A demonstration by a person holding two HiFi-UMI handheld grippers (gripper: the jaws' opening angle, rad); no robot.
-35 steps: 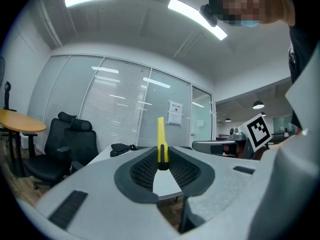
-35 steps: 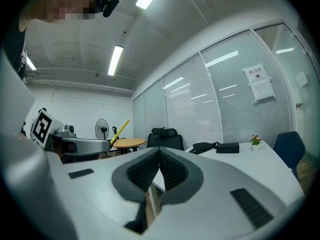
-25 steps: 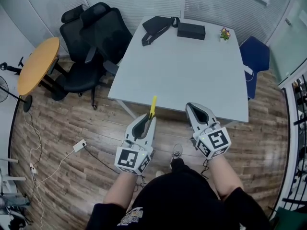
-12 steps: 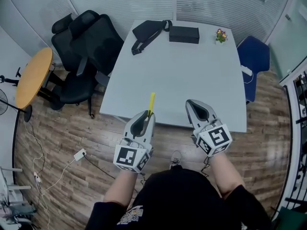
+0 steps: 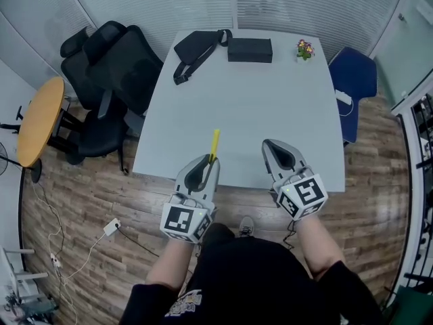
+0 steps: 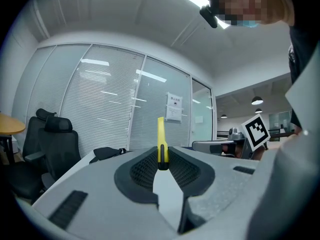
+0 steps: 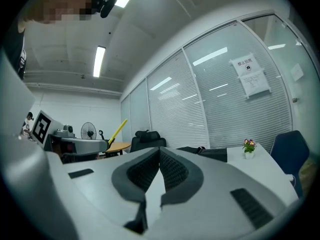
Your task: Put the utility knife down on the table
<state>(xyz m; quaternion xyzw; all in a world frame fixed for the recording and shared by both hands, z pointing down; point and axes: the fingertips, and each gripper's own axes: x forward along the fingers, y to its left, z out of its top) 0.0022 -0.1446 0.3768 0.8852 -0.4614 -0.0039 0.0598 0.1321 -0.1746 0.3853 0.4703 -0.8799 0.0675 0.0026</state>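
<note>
A yellow utility knife (image 5: 214, 144) sticks forward out of my left gripper (image 5: 208, 162), whose jaws are shut on its rear end. It hangs over the near edge of the pale grey table (image 5: 257, 100). In the left gripper view the knife (image 6: 161, 144) stands upright between the dark pads. My right gripper (image 5: 279, 152) is beside it to the right, also over the table's near edge. Its jaws are shut with nothing between them. In the right gripper view the pad tips (image 7: 159, 151) meet, and the knife (image 7: 117, 129) shows at the left.
At the table's far end lie a black bag (image 5: 193, 49), a black box (image 5: 249, 49) and a small flower pot (image 5: 304, 48). Black office chairs (image 5: 108, 80) and a round wooden table (image 5: 37, 120) stand to the left. A blue chair (image 5: 355, 83) is at the right.
Both grippers have moved forward from over the floor to over the table's near edge. The knife stays gripped in the left gripper. The right gripper stays shut and empty.
</note>
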